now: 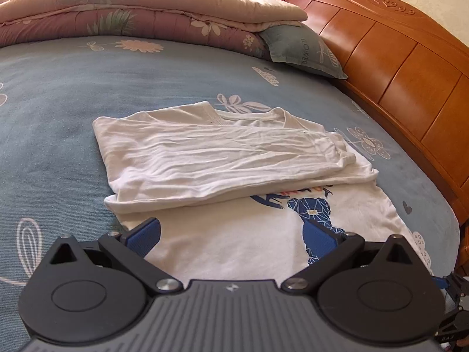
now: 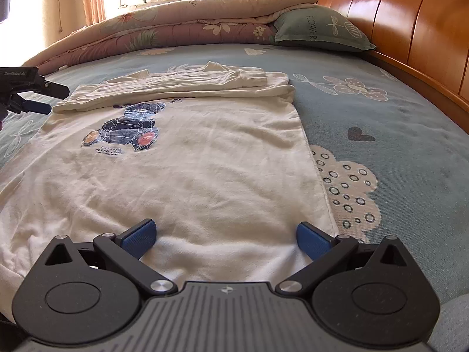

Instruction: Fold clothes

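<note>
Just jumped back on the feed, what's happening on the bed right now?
A person is folding a white cotton T-shirt with a blue geometric print spread on the blue floral bedsheet. Its upper part, with the sleeves, is already folded across; the lower body still lies flat. The left tool is open over the shirt's side edge near the fold, and the right tool is open above the hem end. Neither grips any fabric. A folded pink floral quilt lies beyond.
</note>
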Action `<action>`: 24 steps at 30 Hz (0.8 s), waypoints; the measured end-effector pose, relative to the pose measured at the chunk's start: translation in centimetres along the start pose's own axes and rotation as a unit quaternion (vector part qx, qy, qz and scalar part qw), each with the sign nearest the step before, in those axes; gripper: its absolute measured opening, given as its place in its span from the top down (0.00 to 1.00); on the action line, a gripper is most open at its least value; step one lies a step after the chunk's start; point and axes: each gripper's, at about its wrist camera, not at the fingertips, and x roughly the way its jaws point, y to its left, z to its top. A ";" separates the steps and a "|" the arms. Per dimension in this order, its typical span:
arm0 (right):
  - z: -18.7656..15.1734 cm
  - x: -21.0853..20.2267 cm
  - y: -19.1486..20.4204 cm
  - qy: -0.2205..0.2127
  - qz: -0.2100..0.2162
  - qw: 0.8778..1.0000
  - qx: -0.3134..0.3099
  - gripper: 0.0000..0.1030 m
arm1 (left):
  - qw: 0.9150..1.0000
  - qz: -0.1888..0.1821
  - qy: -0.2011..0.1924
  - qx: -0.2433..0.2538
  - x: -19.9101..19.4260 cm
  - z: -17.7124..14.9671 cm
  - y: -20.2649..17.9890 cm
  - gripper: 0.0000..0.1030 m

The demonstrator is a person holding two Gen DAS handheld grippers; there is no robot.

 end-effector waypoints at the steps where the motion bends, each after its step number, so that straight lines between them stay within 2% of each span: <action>1: 0.0 0.0 0.0 0.002 0.001 1.000 -0.001 0.00 | 1.000 0.006 0.017 -0.016 0.8 0.2 0.4 0.01; 7: 0.1 -0.2 -0.2 0.009 0.010 1.000 -0.002 0.00 | 0.996 0.061 0.051 -0.028 0.6 0.2 0.7 0.01; 9: 0.1 -0.2 -0.2 0.010 0.011 1.000 -0.002 0.00 | 0.995 0.084 0.053 -0.029 -0.7 0.4 0.4 0.01; 11: 0.1 -0.2 -0.3 0.010 0.011 1.000 -0.002 0.00 | 0.996 0.068 0.046 -0.030 -2.9 0.2 -0.5 0.01; 13: 0.0 -0.2 -0.3 0.010 0.012 1.000 -0.002 0.00 | 0.998 0.027 0.044 -0.028 -4.8 -0.7 -1.9 0.01; 15: 0.1 -0.2 -0.2 0.010 0.010 1.000 -0.003 0.00 | 0.998 0.002 0.050 -0.026 -5.6 -2.1 -3.1 0.01; 18: 0.0 -0.2 -0.2 0.010 0.009 1.000 -0.003 0.00 | 0.997 0.003 0.067 -0.025 -5.5 -4.8 -4.3 0.01; 21: 0.0 -0.2 -0.2 0.009 0.009 1.000 -0.003 0.00 | 0.995 0.011 0.080 -0.051 -5.1 -7.4 -4.0 0.01; 24: 0.0 -0.2 -0.2 0.008 0.009 1.000 -0.003 0.00 | 0.996 0.019 0.062 -0.067 -5.8 -9.3 -3.5 0.01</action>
